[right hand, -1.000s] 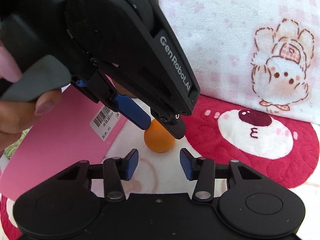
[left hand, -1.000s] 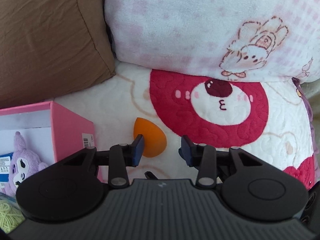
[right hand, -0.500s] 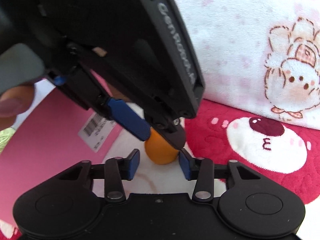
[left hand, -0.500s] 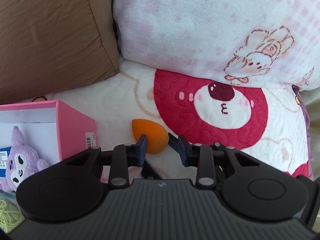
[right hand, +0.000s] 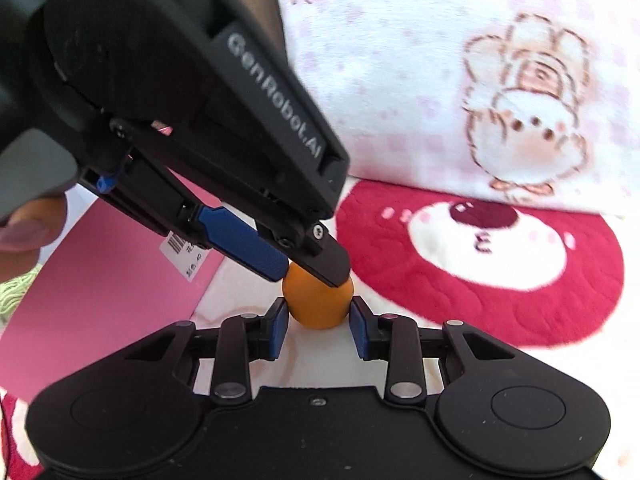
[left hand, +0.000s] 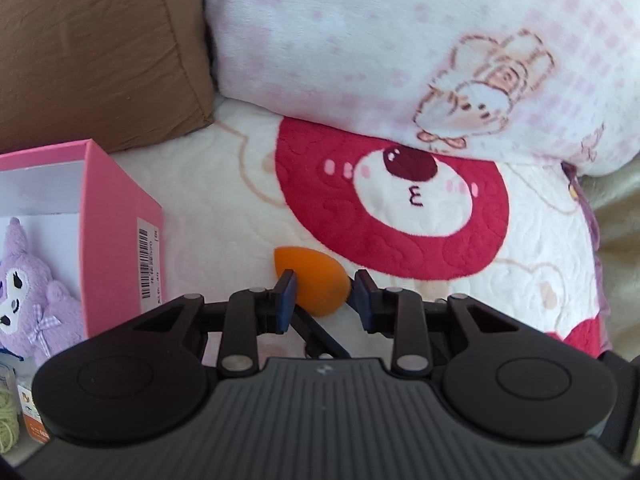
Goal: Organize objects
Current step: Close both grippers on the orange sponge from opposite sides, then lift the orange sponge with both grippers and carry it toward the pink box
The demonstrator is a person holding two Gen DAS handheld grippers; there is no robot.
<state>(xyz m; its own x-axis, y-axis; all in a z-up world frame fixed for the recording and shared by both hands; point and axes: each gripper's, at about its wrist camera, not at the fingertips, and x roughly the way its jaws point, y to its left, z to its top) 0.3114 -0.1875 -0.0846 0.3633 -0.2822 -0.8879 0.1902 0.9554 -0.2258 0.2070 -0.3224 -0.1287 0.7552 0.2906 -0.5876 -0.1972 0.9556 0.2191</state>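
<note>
Both pairs of blue-padded fingers are narrowed onto the same small orange teardrop-shaped makeup sponge (left hand: 310, 286). The left gripper (left hand: 324, 294) pinches it from above, its pads against the sponge's sides. The right gripper (right hand: 318, 320) grips the rounded lower part, its two pads pressing on either flank. The sponge sits on the cream quilted blanket (left hand: 224, 208) with a red bear face, just beside the open pink cardboard box (left hand: 116, 232), which holds a purple plush toy (left hand: 28, 292). A pink-and-white bunny-print pillow (left hand: 400, 40) and a brown cushion (left hand: 92, 40) lie behind.
</note>
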